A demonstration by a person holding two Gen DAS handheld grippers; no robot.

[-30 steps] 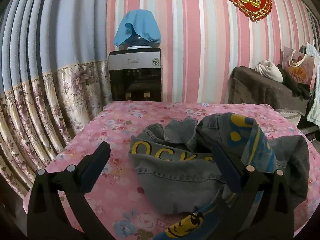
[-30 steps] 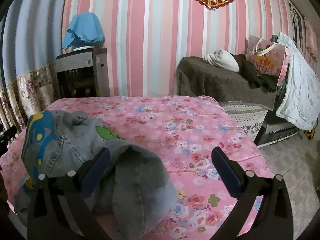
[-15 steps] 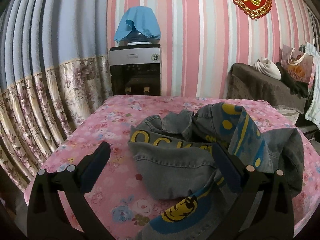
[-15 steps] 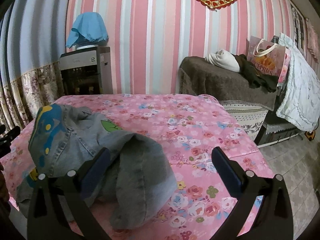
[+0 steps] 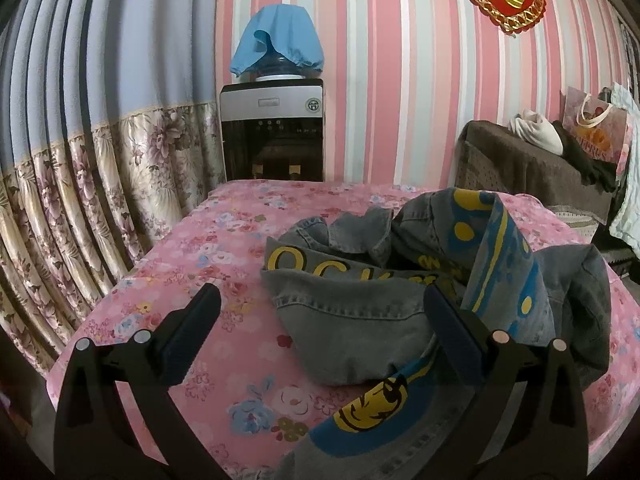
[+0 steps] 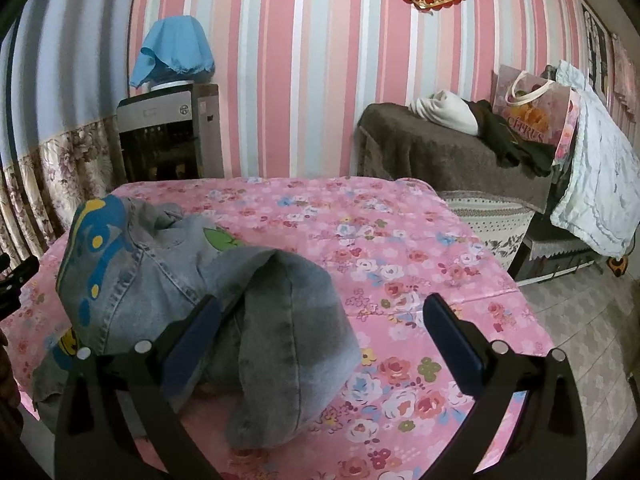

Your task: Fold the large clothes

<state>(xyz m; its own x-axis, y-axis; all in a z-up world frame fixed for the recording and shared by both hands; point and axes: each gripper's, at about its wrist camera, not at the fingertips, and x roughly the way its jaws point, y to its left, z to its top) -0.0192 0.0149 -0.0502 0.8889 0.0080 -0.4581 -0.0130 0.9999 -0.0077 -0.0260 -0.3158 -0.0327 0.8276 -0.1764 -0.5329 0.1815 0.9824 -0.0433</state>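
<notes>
A grey denim jacket (image 5: 400, 292) with yellow letters and blue and yellow prints lies crumpled on the pink floral table (image 5: 208, 248). My left gripper (image 5: 320, 312) stands open just in front of its near edge, holding nothing. In the right wrist view the same denim jacket (image 6: 192, 292) is heaped at the left of the table (image 6: 400, 264), one sleeve bulging toward me. My right gripper (image 6: 320, 320) is open above that sleeve's right edge, with nothing between its fingers. The left gripper's tip (image 6: 16, 276) shows at the far left edge.
A water dispenser (image 5: 272, 132) with a blue cloth over its bottle stands behind the table against the striped wall. A floral curtain (image 5: 80, 184) hangs at the left. A brown-covered bench (image 6: 448, 160) with clothes and a pink bag (image 6: 536, 112) stands at the right, over tiled floor.
Both grippers have pulled back and risen slightly, so more of the table and jacket shows. The jacket lies as before, and both grippers stay open.
</notes>
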